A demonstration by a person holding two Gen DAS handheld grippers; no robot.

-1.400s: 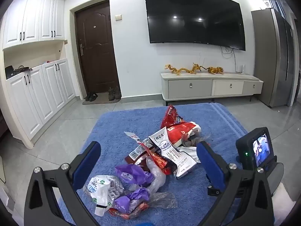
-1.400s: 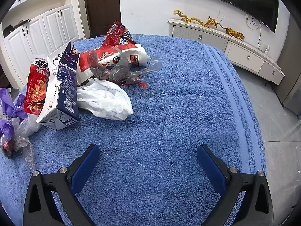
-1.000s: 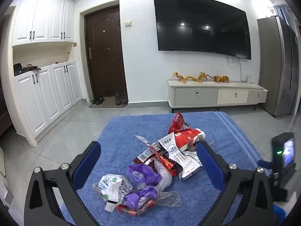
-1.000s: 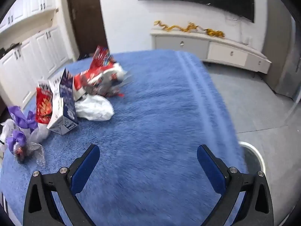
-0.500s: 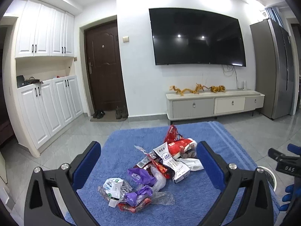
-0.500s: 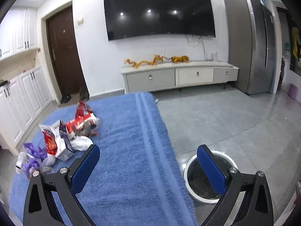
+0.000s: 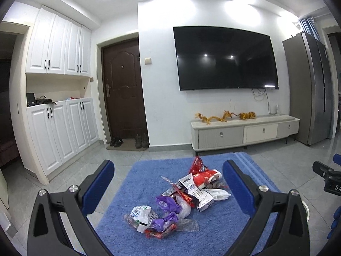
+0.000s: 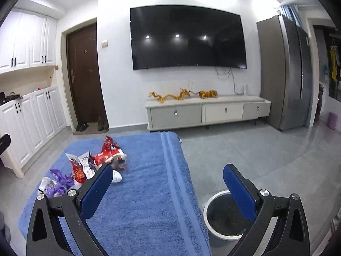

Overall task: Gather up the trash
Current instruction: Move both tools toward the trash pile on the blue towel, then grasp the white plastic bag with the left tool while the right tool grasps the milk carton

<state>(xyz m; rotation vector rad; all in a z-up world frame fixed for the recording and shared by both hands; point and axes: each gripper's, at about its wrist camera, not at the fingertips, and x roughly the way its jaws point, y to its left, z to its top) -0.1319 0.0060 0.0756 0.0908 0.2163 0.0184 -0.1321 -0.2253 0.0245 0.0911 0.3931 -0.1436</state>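
One heap of trash is seen on the blue-covered surface, gathered toward its left half and well short of the near edge. In it can be counted one white carton, one purple bag, one white bag and several red wrappers; the exact number is hard to tell. One round white-rimmed bin is set on the floor just beside the right edge of the surface. The left claw is held wide apart above the heap, with nothing grasped or touched. The right claw is likewise spread wide and empty, near the right edge.
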